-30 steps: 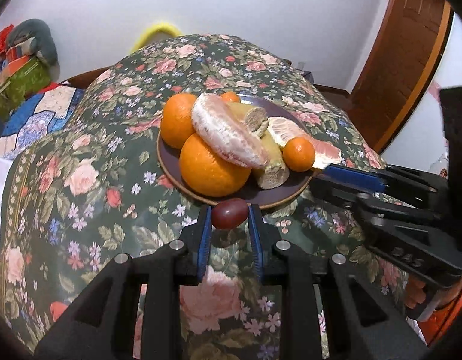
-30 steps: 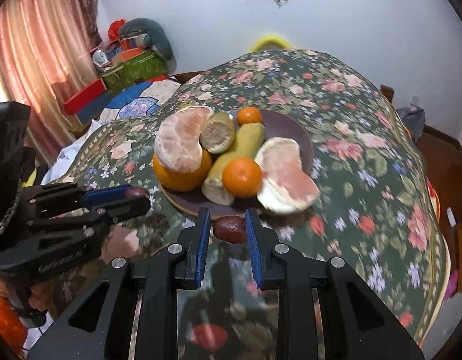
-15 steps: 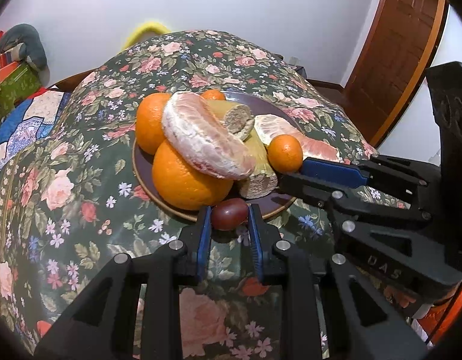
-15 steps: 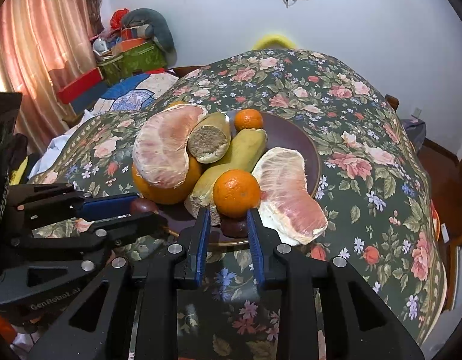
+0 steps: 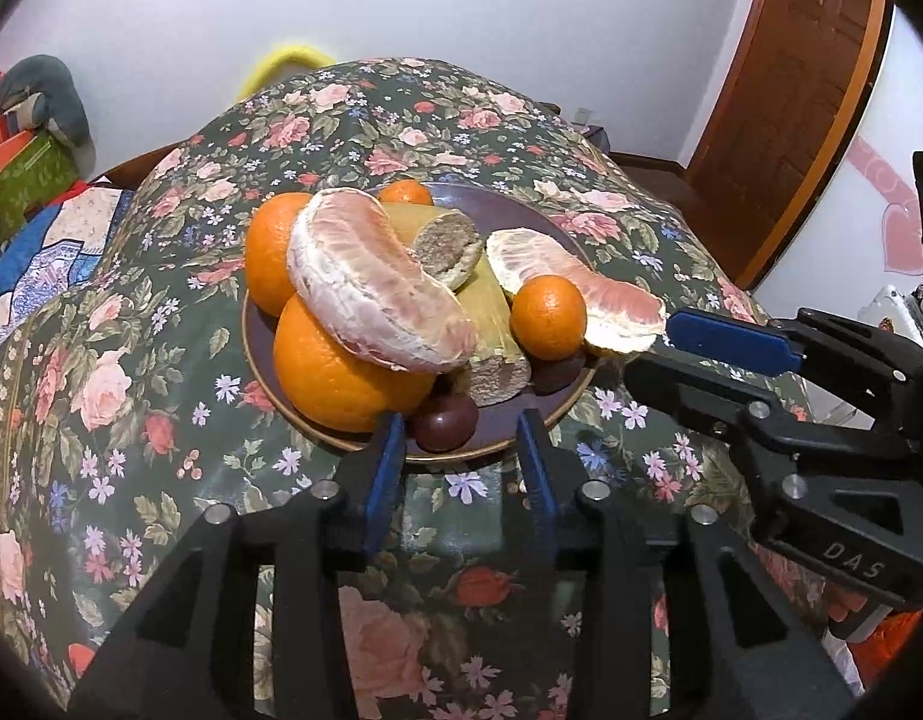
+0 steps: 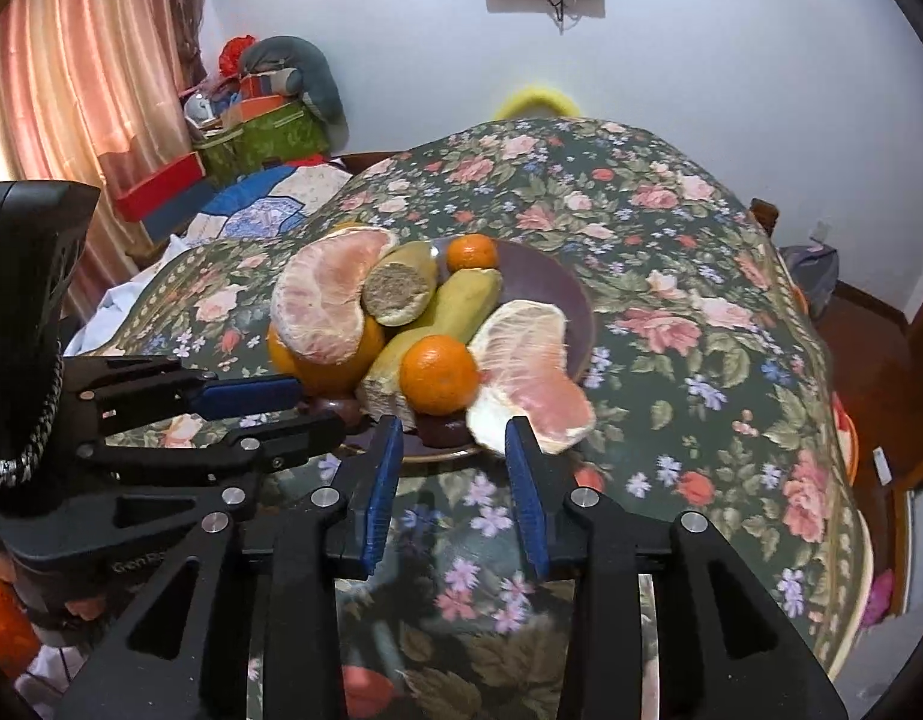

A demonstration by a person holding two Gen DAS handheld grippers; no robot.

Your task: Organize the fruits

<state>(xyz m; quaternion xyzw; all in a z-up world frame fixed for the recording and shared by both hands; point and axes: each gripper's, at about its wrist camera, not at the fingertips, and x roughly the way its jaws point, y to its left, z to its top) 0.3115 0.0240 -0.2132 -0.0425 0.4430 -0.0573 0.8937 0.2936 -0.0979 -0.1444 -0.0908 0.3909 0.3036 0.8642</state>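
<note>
We see the left gripper (image 5: 460, 441) standing wide, its blue pads parted at the near rim of the dark plate (image 5: 509, 420). A small dark-red fruit (image 5: 446, 423) lies on the plate just ahead of the pads, nearer the left one; we cannot tell whether it touches that pad.

The right gripper (image 6: 452, 450) is wide as well, nothing held between its pads. A second dark fruit (image 6: 440, 429) sits on the plate edge just ahead of it, tucked under a small mandarin (image 6: 438, 373).

The plate rests on the tabletop under a floral cloth (image 5: 161, 360). Piled on the plate:
- two big oranges (image 5: 341, 375) on the left side
- a peeled pomelo wedge (image 5: 377, 300) lying across them
- a second pomelo wedge (image 5: 575, 288) on the right side, its tip past the plate rim
- two yellowish cut pieces (image 5: 485, 324) with grainy brown ends, in the middle; we cannot name them
- another small mandarin (image 5: 404, 192) at the far side

In the left wrist view the right gripper reaches in from the right, its tips close to the second wedge. Behind the tabletop: a white wall (image 6: 701, 60) and a pink curtain (image 6: 71, 90).
</note>
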